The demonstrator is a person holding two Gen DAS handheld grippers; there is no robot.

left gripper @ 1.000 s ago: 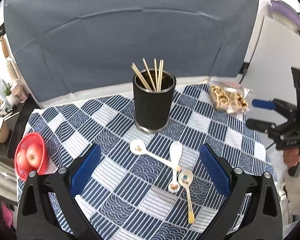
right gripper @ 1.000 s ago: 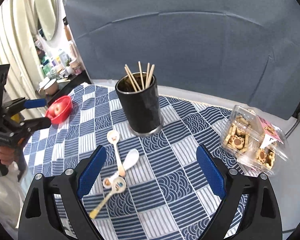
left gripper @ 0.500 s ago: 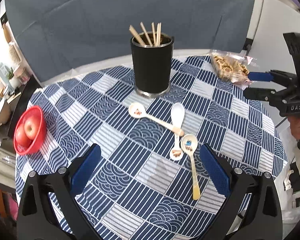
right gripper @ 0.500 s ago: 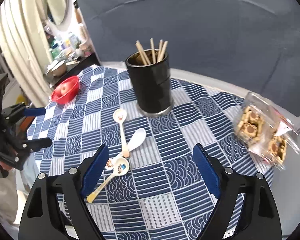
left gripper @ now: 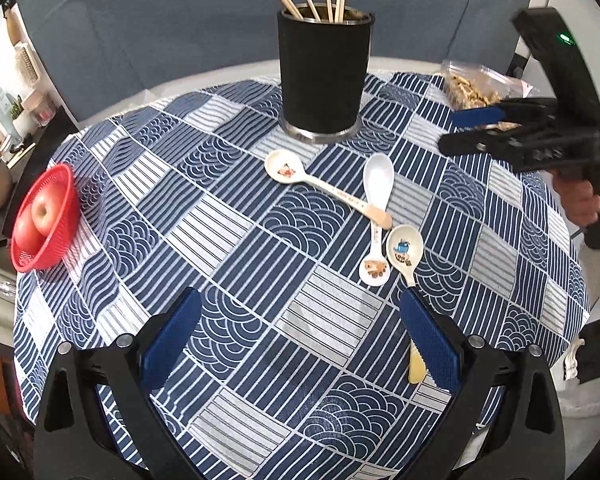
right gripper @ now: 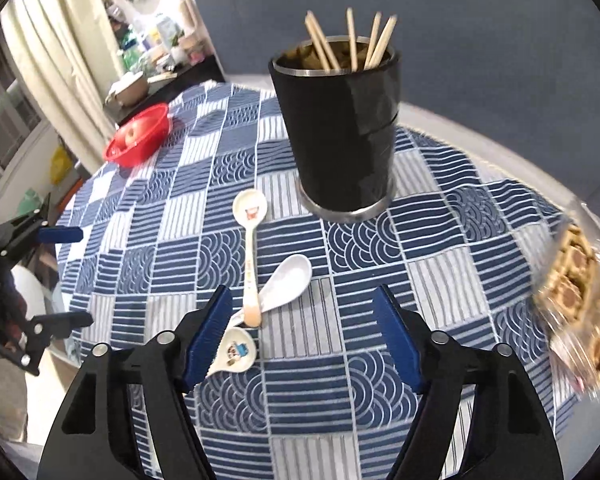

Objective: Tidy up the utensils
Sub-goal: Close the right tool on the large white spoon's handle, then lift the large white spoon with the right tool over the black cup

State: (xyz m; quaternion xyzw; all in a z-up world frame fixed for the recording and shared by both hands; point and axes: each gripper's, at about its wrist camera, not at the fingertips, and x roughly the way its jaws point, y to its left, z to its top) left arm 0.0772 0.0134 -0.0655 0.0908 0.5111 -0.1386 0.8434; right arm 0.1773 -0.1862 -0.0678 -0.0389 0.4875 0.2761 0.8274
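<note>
Blue-padded claws, left [left gripper: 300,336] wide, right [right gripper: 302,332] narrowing, both empty above mid-table spoons [right gripper: 256,264].

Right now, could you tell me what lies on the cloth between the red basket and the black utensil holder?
Nothing: in the left wrist view only bare patterned tablecloth runs from the red basket to the black utensil holder.

Three ceramic spoons [left gripper: 374,208] lie crossed before the upright black holder [left gripper: 323,76].

Even indoor light, soft shadows; fisheye bending at edges; snack pack [right gripper: 576,304] motion-blurred in right view.
</note>
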